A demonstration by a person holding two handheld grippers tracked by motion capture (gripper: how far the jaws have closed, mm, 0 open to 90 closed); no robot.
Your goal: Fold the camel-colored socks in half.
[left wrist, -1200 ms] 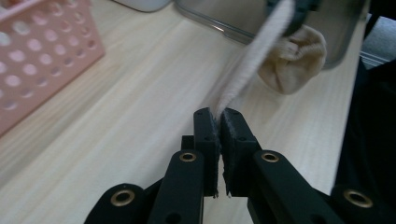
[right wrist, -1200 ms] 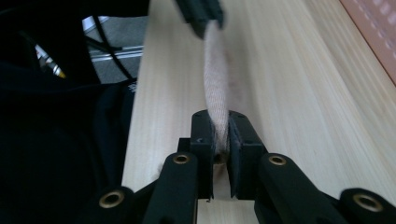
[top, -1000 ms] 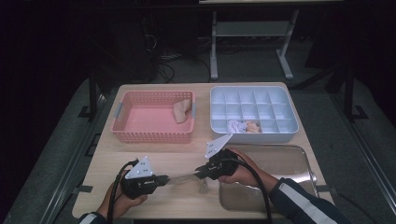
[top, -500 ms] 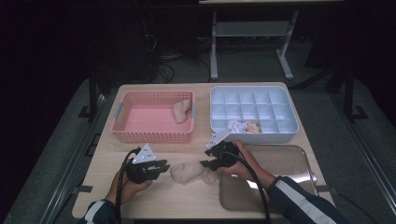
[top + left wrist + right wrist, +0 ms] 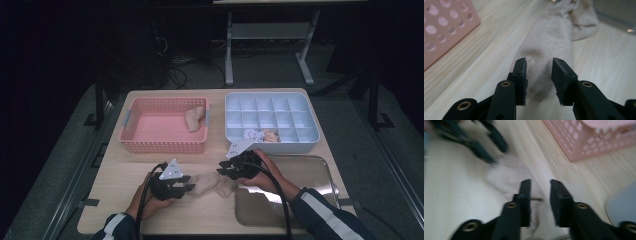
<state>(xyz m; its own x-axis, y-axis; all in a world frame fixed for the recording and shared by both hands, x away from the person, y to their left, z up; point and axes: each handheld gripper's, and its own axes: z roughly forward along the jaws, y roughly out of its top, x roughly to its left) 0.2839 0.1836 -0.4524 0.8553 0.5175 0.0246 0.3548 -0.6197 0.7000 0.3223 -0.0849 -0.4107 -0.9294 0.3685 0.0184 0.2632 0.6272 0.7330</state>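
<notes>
Fingers on the left gripper (image 5: 539, 72) are sitting apart right now, straddling one end of the sock (image 5: 549, 42) in the middle of the left gripper view; the pads aren't pressing the cloth, and the jaws have just been opening. So that side is released, with the sock lying between them on the table (image 5: 486, 45).

Over in the right gripper view, the right gripper (image 5: 540, 195) is hovering over the sock's other end (image 5: 506, 175), jaws a little apart and just been closing. That picture is blurry, but I'm seeing a gap on both sides of the cloth, so it's not clamping anything.

From the high view, the sock (image 5: 210, 182) is lying flat in the lower middle of the frame, stretched between the left gripper (image 5: 187, 187) and the right gripper (image 5: 227, 175). It's sitting just left of the tray (image 5: 310, 175), below the pink basket (image 5: 150, 142) at upper left and the divided box (image 5: 272, 145) at upper right. Another sock (image 5: 195, 120) is resting inside the basket, against its right wall.
</notes>
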